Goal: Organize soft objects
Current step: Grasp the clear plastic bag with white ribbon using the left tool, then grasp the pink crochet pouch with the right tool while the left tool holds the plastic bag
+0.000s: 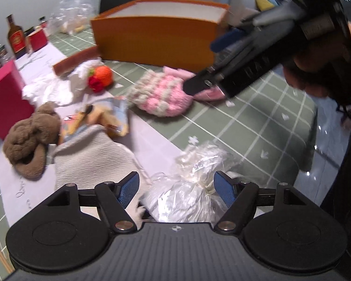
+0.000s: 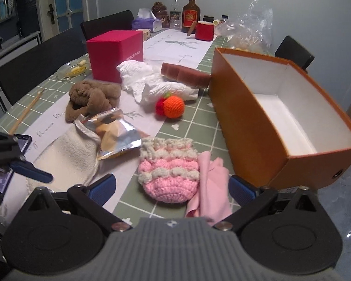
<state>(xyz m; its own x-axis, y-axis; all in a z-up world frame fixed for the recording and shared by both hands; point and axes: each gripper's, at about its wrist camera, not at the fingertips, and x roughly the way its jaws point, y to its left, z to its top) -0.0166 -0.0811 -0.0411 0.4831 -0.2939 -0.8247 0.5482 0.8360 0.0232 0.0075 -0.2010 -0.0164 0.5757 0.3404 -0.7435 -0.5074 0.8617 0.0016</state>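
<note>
My right gripper (image 2: 172, 187) is open, its blue fingers on either side of a pink and white crochet pouch (image 2: 168, 171) and a pink cloth (image 2: 210, 182) on the green checked table. The empty orange box (image 2: 269, 107) stands open just right of them. My left gripper (image 1: 176, 187) is open over a clear plastic bag of white stuffing (image 1: 191, 187). In the left wrist view the right gripper (image 1: 222, 65) reaches down over the crochet pouch (image 1: 161, 93). A brown plush toy (image 2: 93, 96), an orange crochet ball (image 2: 173, 106) and a white cloth pouch (image 2: 70, 154) lie further left.
A magenta box (image 2: 115, 55), crumpled white paper (image 2: 149, 82), a foil snack bag (image 2: 119, 135), a brown sponge block (image 2: 187, 76), bottles (image 2: 191, 11), a red mug (image 2: 204, 31) and chopsticks (image 2: 25, 112) crowd the table. Dark chairs (image 2: 35, 68) stand on the left side.
</note>
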